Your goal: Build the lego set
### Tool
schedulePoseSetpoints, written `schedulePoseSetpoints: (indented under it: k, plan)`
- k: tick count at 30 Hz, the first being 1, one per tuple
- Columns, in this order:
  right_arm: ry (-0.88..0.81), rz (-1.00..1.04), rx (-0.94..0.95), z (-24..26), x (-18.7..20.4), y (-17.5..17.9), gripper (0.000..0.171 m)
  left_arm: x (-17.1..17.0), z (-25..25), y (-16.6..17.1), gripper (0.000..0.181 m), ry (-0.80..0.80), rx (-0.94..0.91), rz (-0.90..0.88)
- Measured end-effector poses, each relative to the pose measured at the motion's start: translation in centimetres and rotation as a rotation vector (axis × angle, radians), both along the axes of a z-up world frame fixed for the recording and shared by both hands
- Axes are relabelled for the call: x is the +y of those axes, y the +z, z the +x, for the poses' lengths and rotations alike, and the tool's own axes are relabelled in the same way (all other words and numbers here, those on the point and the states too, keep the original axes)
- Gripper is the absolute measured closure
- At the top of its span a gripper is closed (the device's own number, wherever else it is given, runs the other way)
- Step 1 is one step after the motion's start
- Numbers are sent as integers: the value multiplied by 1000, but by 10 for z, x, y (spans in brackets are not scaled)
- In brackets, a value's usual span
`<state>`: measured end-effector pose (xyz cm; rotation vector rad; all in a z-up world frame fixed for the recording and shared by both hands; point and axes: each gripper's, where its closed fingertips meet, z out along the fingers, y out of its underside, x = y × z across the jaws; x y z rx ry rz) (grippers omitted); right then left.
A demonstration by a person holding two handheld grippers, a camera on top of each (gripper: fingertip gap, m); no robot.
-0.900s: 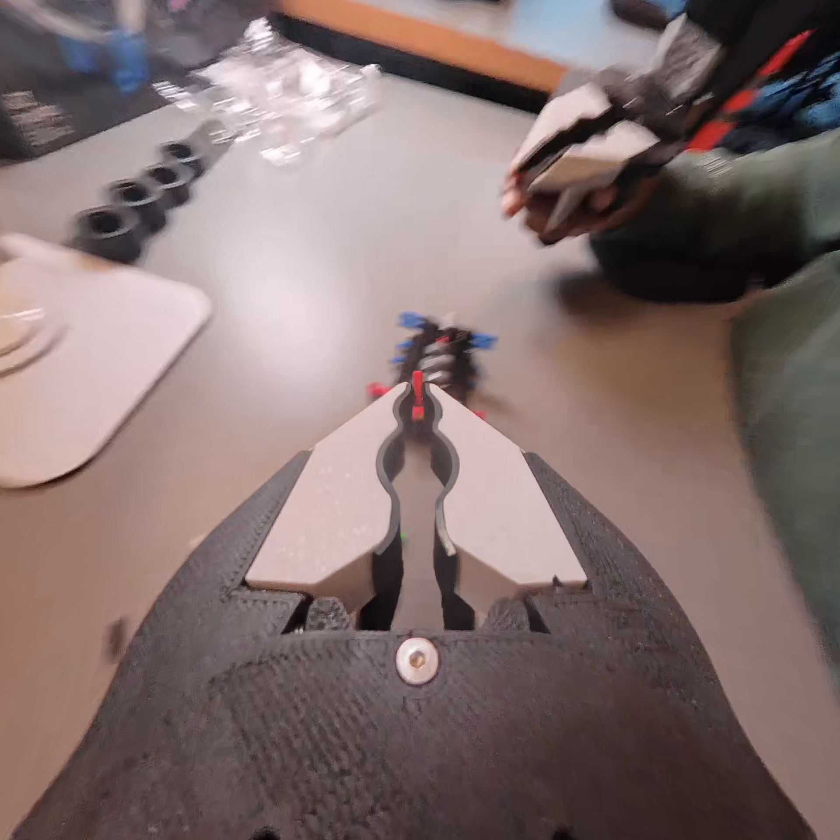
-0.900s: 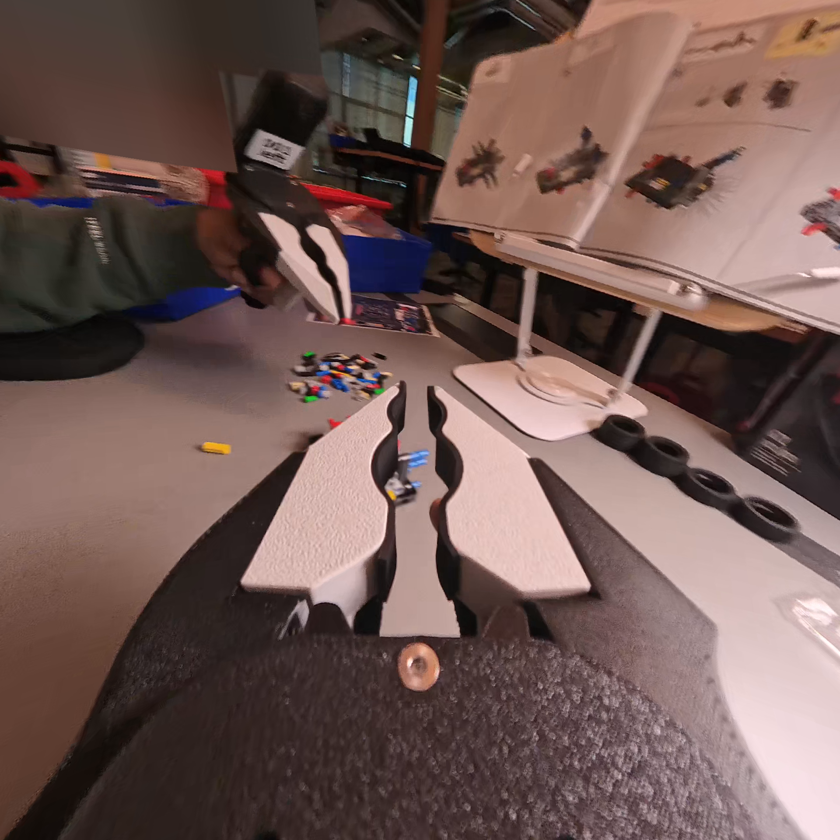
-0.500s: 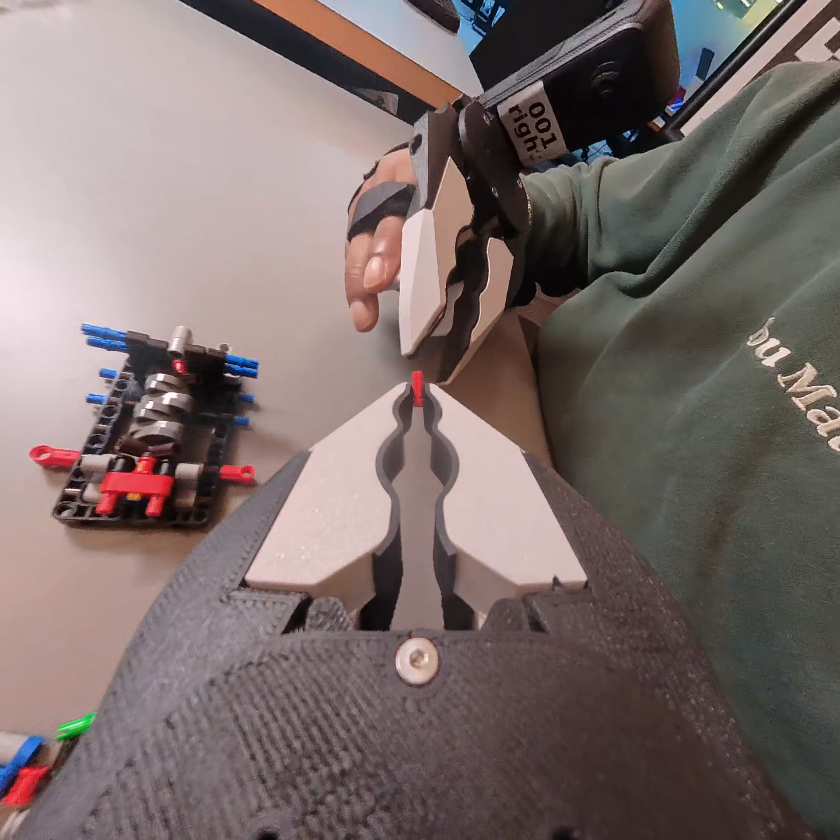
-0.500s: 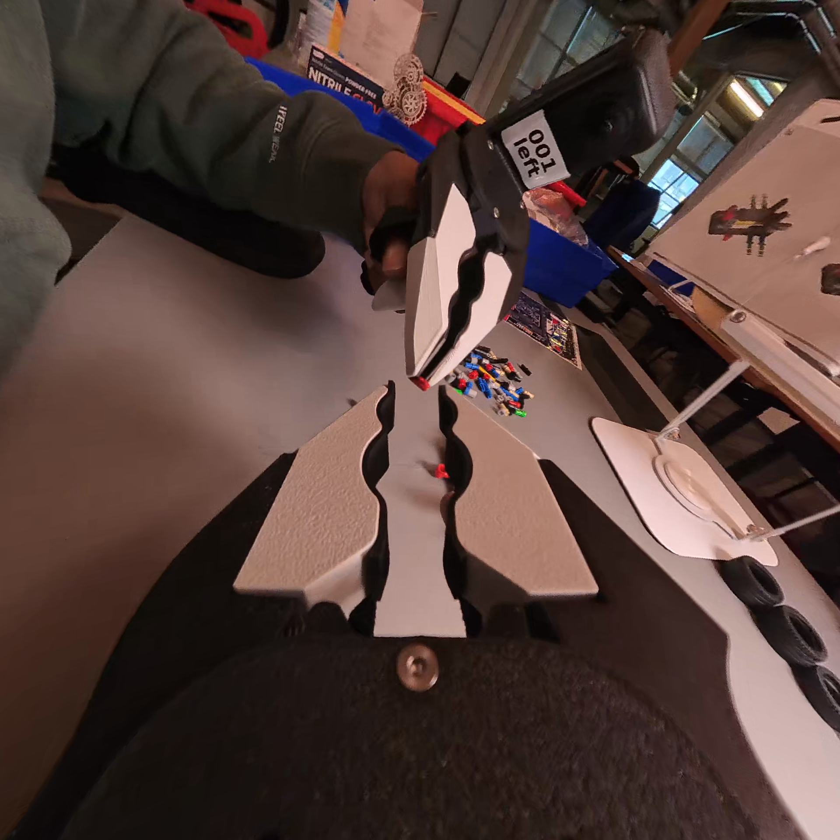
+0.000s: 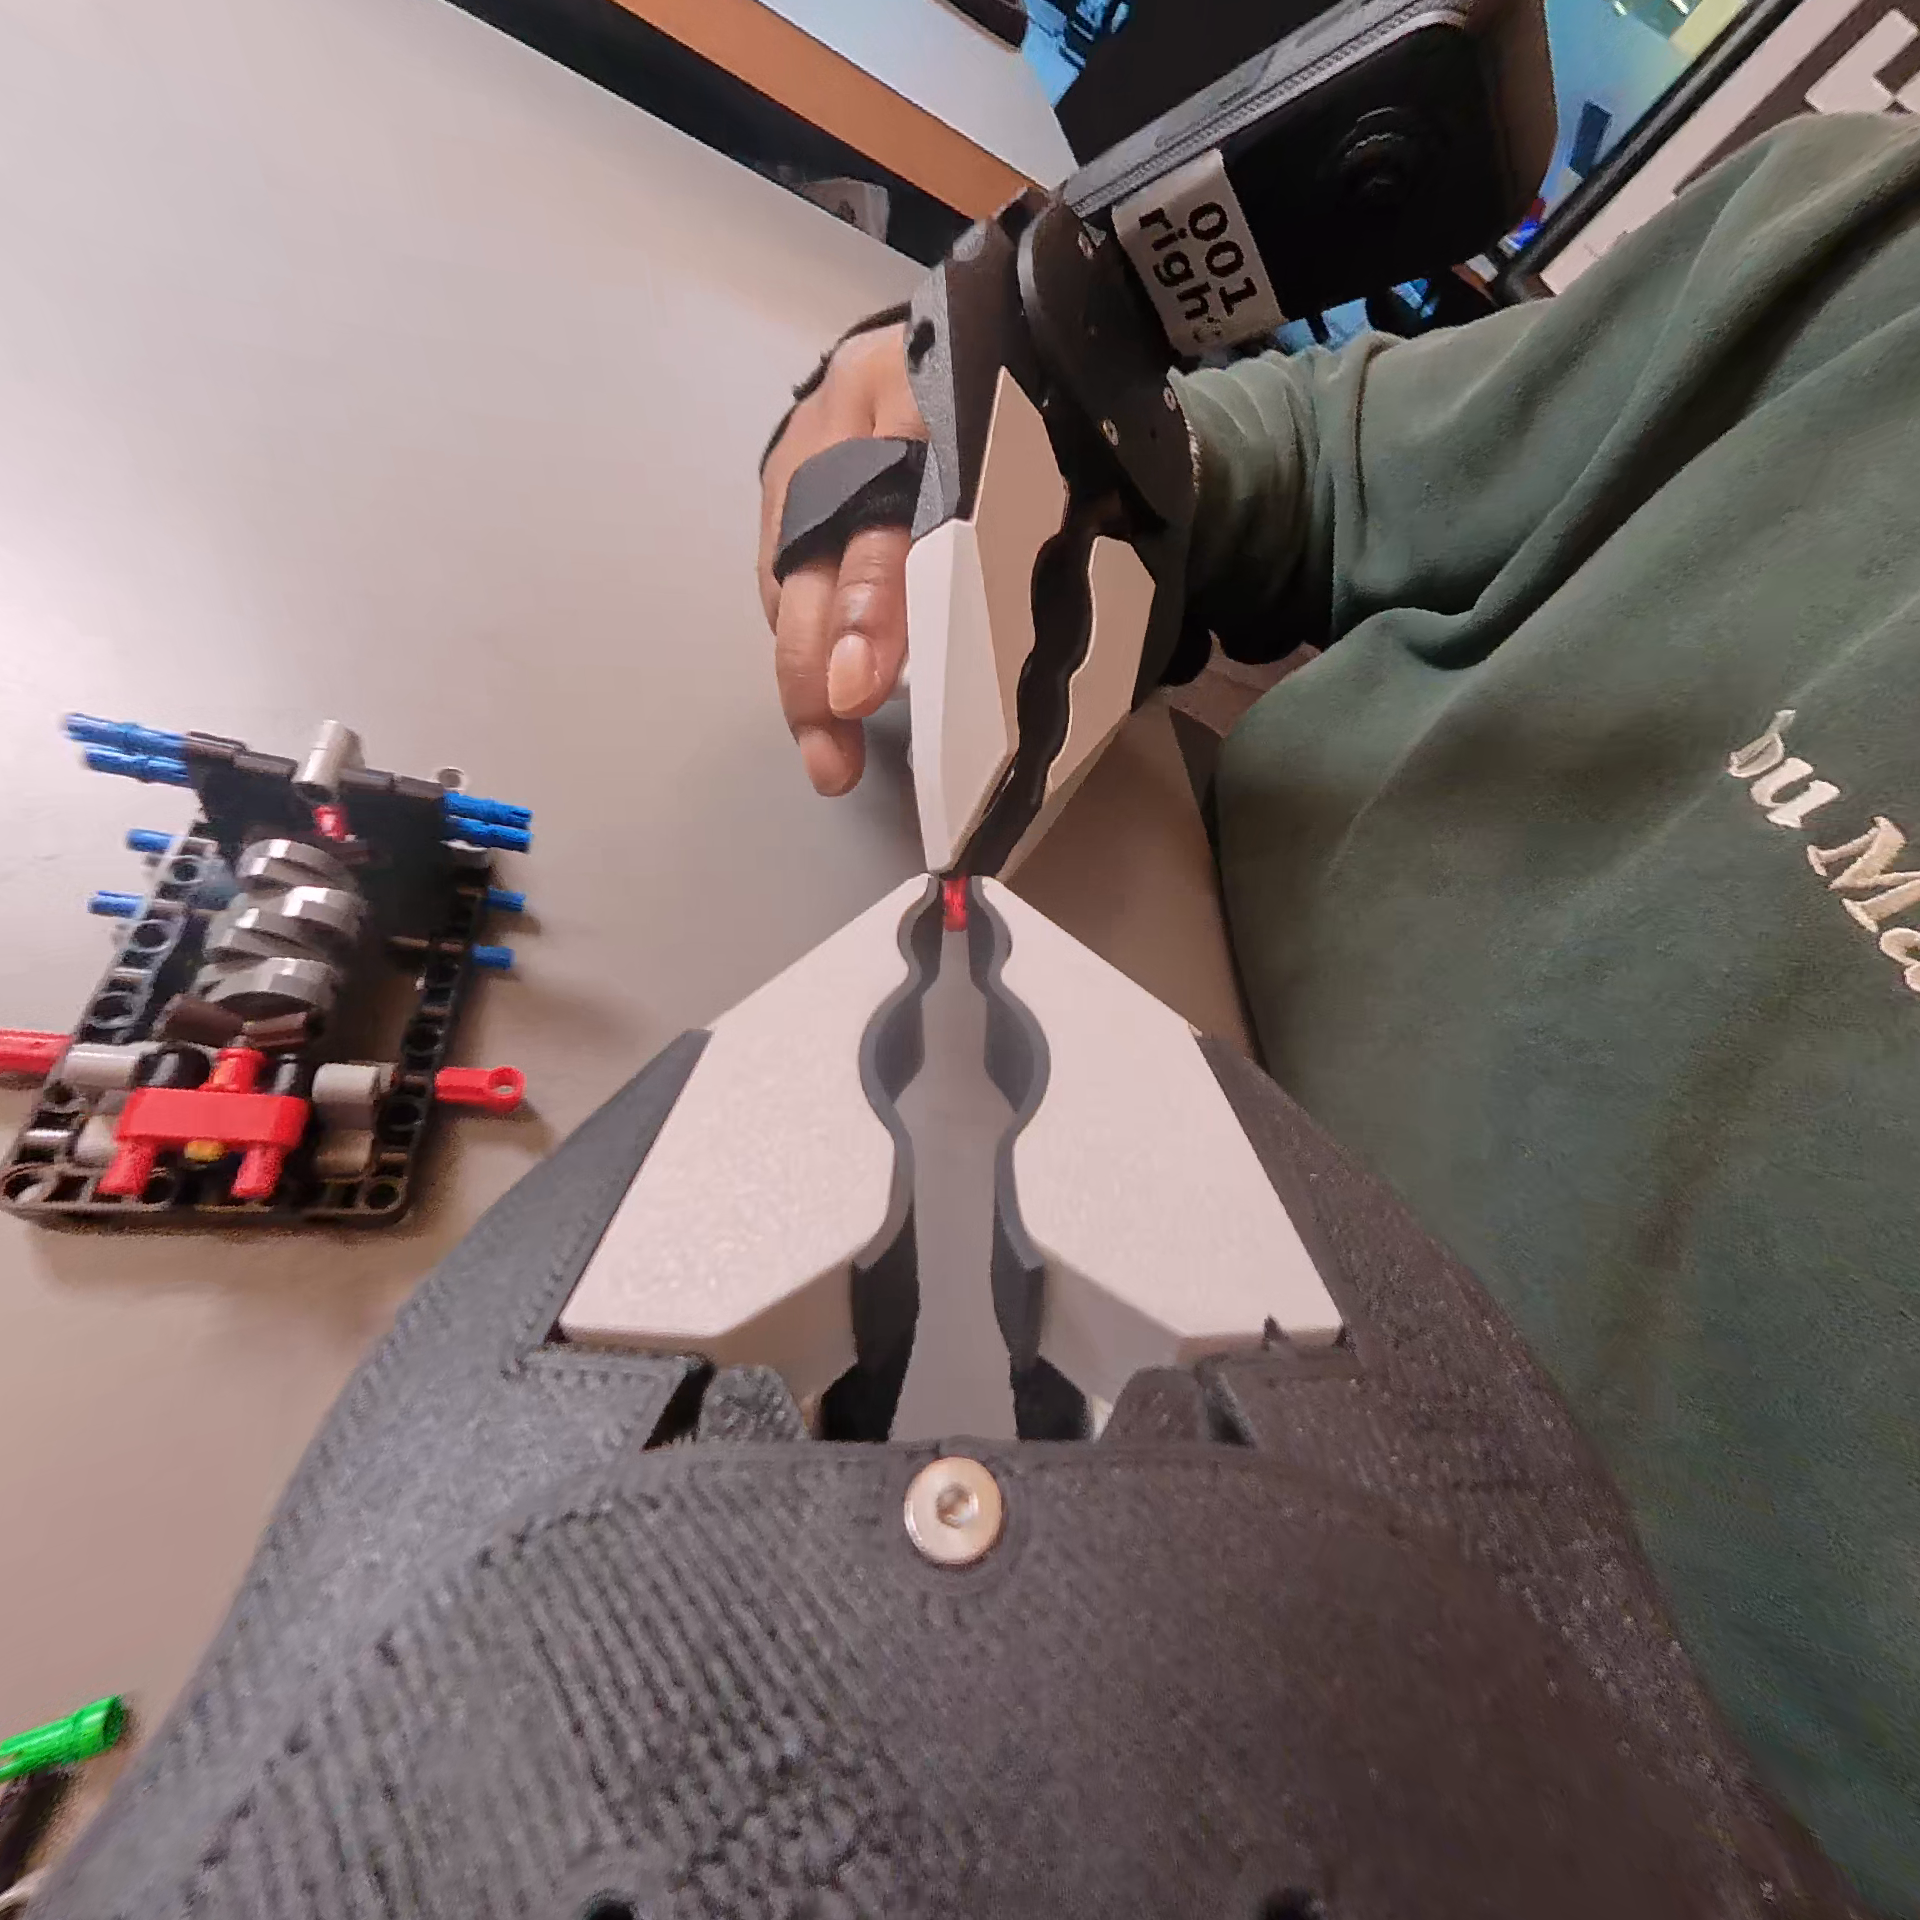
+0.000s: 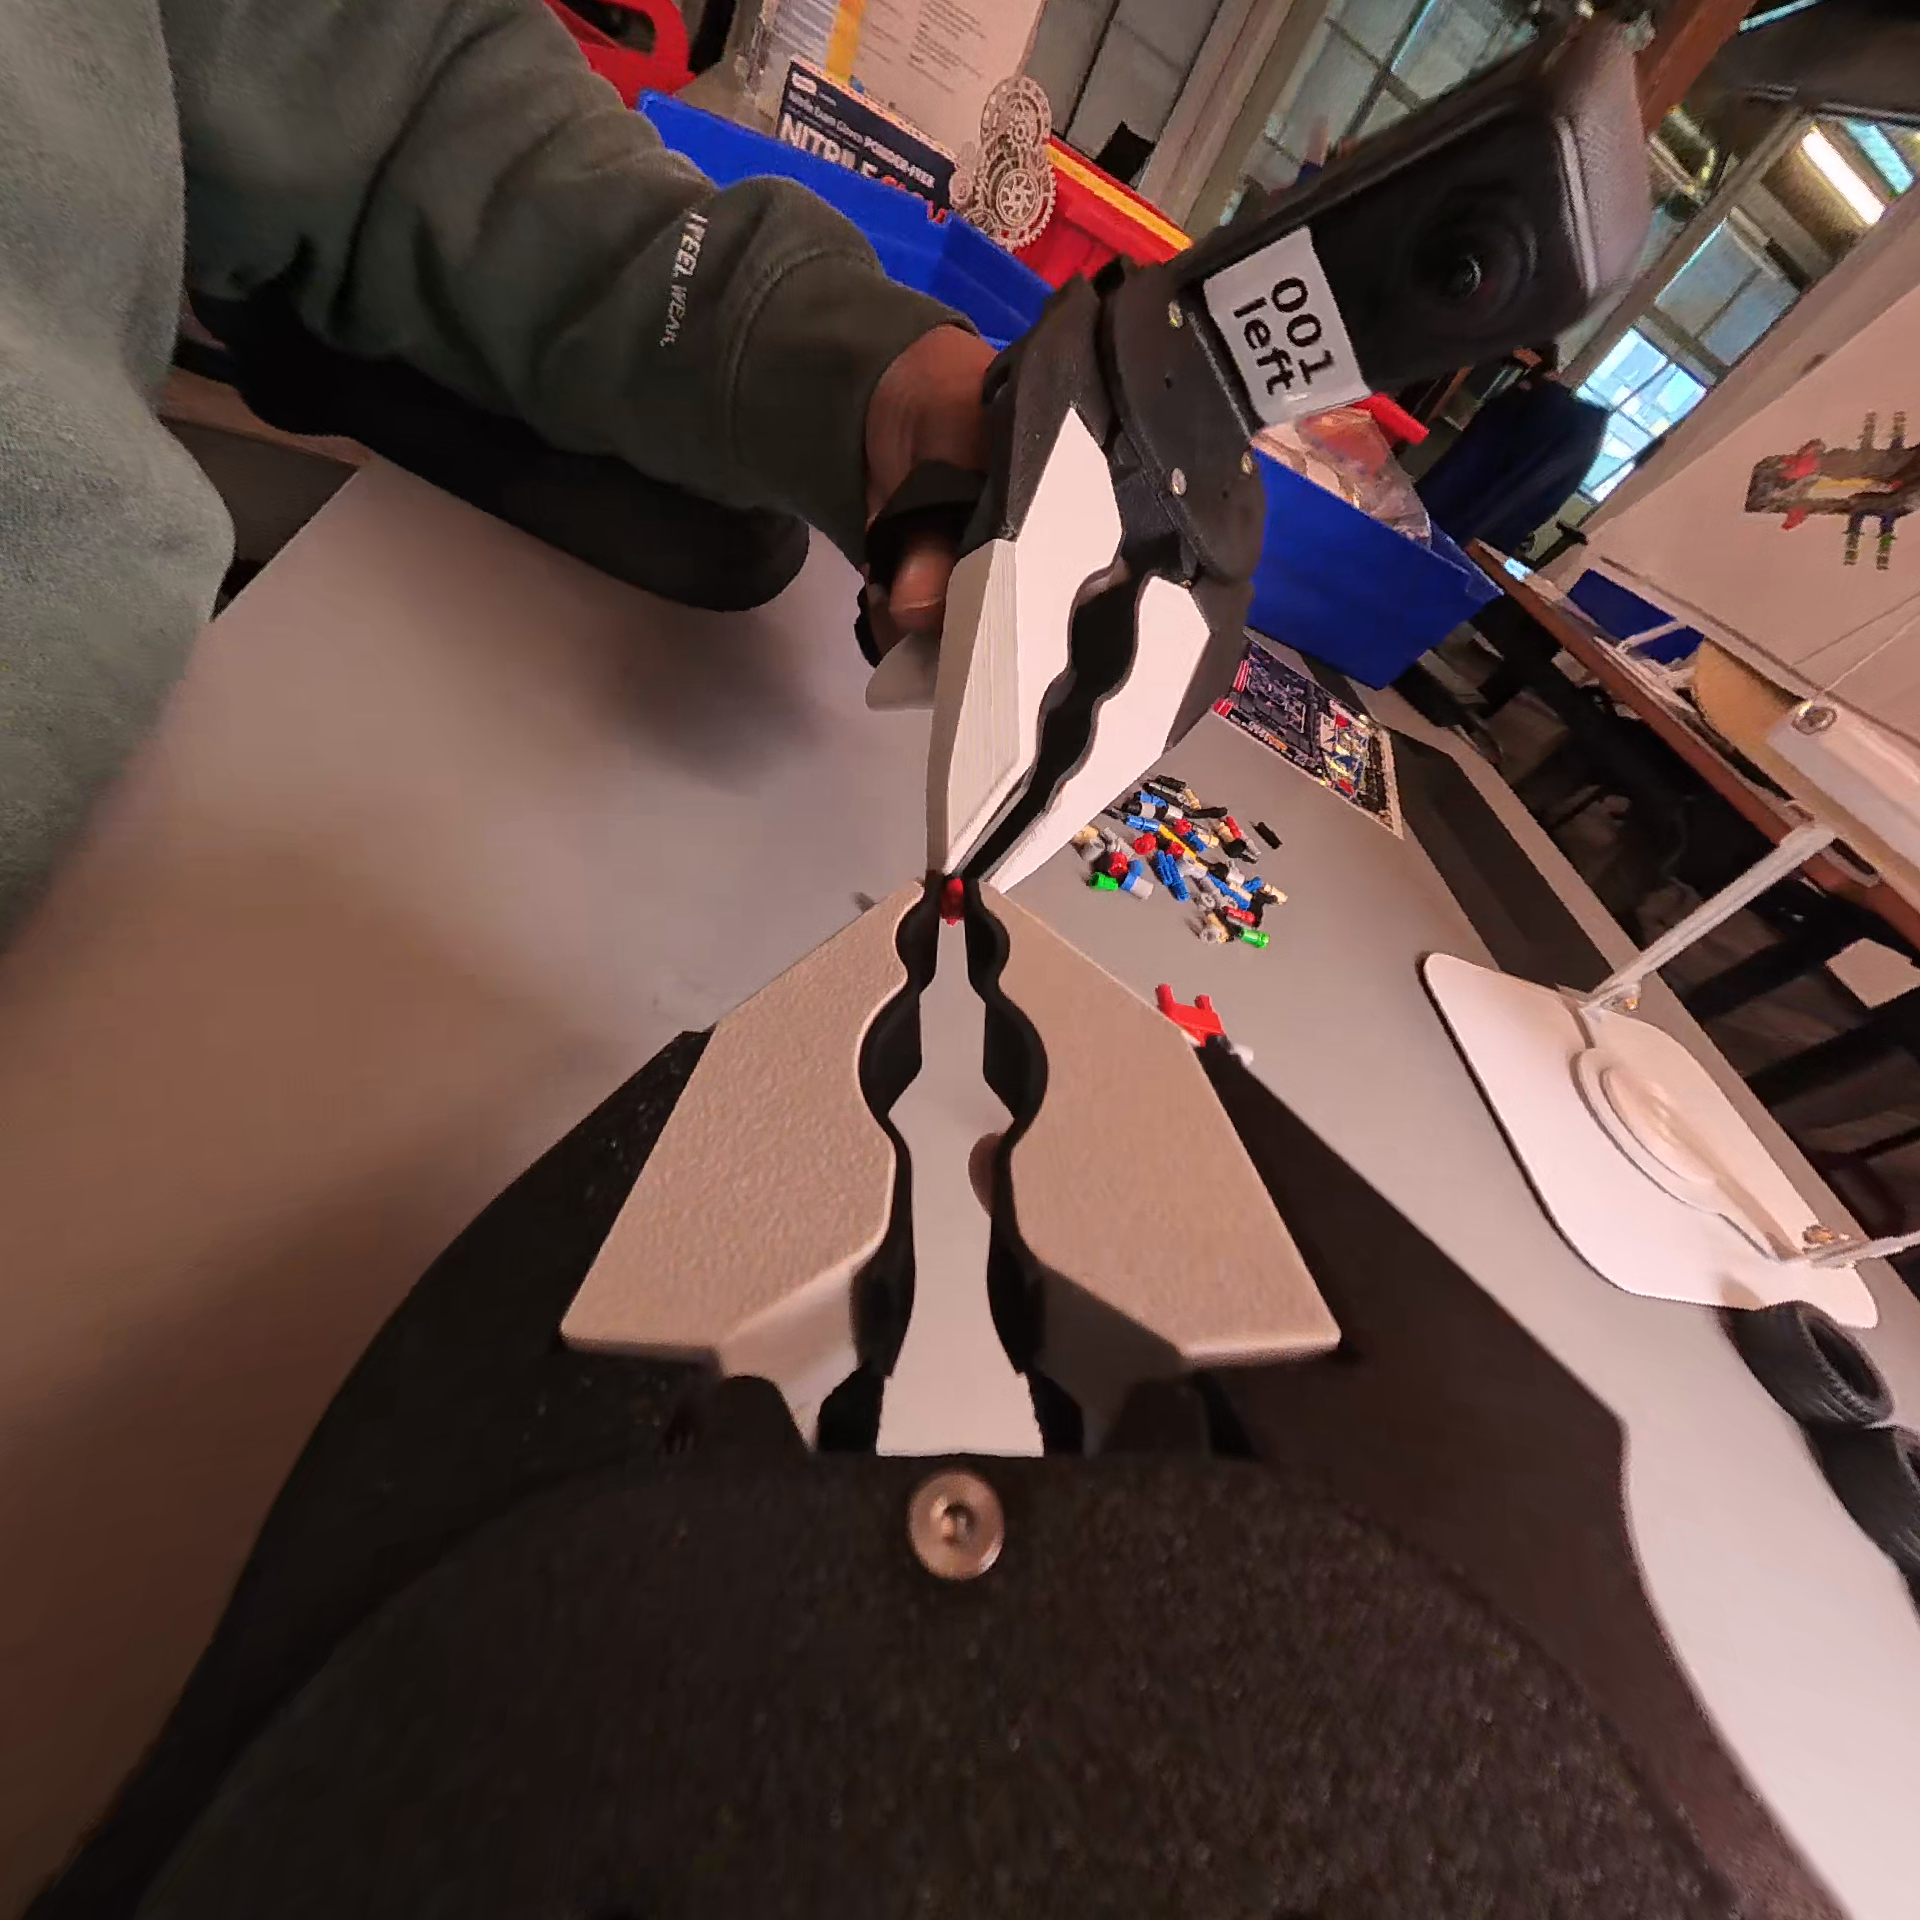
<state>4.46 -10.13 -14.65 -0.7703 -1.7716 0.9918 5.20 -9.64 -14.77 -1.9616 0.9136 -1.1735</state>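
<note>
My left gripper [image 5: 954, 896] is shut on a small red pin [image 5: 953, 906], held up above the table. My right gripper [image 6: 951, 896] meets it tip to tip, and its tips are closed in on the same red pin [image 6: 951, 902]. The right gripper also shows in the left wrist view [image 5: 971, 857], pointing down onto the pin. The left gripper also shows in the right wrist view [image 6: 948, 868]. The partly built lego assembly [image 5: 239, 997], a black frame with a grey crankshaft, blue pins and red parts, lies on the table to the left.
A pile of loose small lego pieces [image 6: 1184, 862] lies on the grey table beyond the grippers. A white stand base [image 6: 1621, 1132] and black tyres [image 6: 1808, 1361] are at the right. A blue bin [image 6: 1340, 561] stands behind. A green piece [image 5: 62, 1735] lies near left. Less than 4 cm separates the two grippers' tips. The left tips stand about 15 centimetres off the green piece [image 5: 62, 1735]. Look for it in the right wrist view [image 6: 1105, 879] too.
Both grippers swung away from the assembly and came together in the air. The right gripper's tips moved onto the red pin and narrowed around it.
</note>
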Motion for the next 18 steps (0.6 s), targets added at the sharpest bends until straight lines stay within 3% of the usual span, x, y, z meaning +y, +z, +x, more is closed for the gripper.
schedulePoseSetpoints:
  k: [3, 9, 18]
  plan:
    - [-36, -18, -34, 0, 11, -7, 169, 9, -15, -4, 167, 58, 54, 44]
    - [-117, -21, -149, 4, 40, -27, 169, 7, -70, -61, 155, 111, 443, 59]
    - [-294, 97, -529, 29, 84, -81, 169, -5, -62, -82, 157, 89, 529, 43]
